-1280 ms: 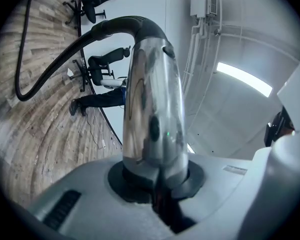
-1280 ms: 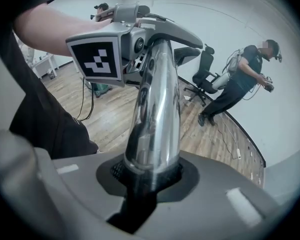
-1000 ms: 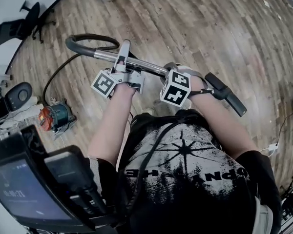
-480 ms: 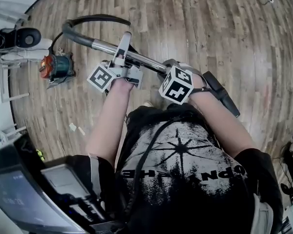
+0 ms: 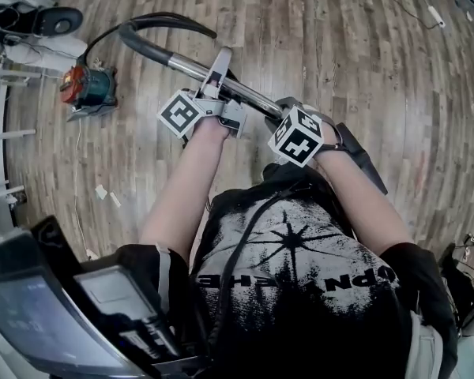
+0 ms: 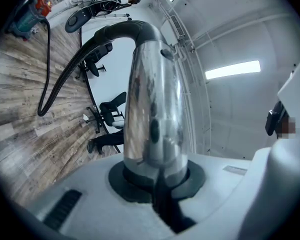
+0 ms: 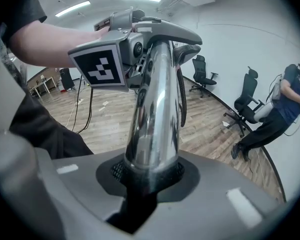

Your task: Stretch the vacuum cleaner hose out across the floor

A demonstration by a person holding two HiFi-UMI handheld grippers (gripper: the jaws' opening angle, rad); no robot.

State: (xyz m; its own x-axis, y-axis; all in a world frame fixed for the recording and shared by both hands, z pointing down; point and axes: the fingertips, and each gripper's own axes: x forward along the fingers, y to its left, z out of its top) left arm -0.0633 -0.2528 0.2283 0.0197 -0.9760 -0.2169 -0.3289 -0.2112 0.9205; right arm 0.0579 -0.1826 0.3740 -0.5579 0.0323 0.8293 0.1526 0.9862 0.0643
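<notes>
A chrome vacuum wand point(image 5: 191, 68) slants across the head view, with a black hose point(image 5: 154, 22) curving from its far end towards the red and teal vacuum cleaner point(image 5: 87, 88) on the wood floor. My left gripper point(image 5: 219, 71) is shut on the wand's middle. My right gripper point(image 5: 281, 110) is shut on it lower down, near the black end piece point(image 5: 363, 160). In the left gripper view the wand point(image 6: 152, 109) rises from the left gripper point(image 6: 157, 181), and the hose point(image 6: 65, 74) loops to the vacuum cleaner point(image 6: 27, 11). The right gripper point(image 7: 142, 184) clamps the wand point(image 7: 152, 114) below the left gripper's marker cube point(image 7: 102, 66).
White equipment with a black disc point(image 5: 51, 22) stands at the floor's upper left, by the vacuum cleaner. A thin cable point(image 5: 77, 180) and paper scraps point(image 5: 103, 192) lie on the floor. Office chairs point(image 7: 247, 104) and a standing person point(image 7: 285, 109) are at the right wall.
The view has swung round: the vacuum cleaner has shifted from lower left to upper left in the head view. Both grippers moved with the wand and keep their hold on it.
</notes>
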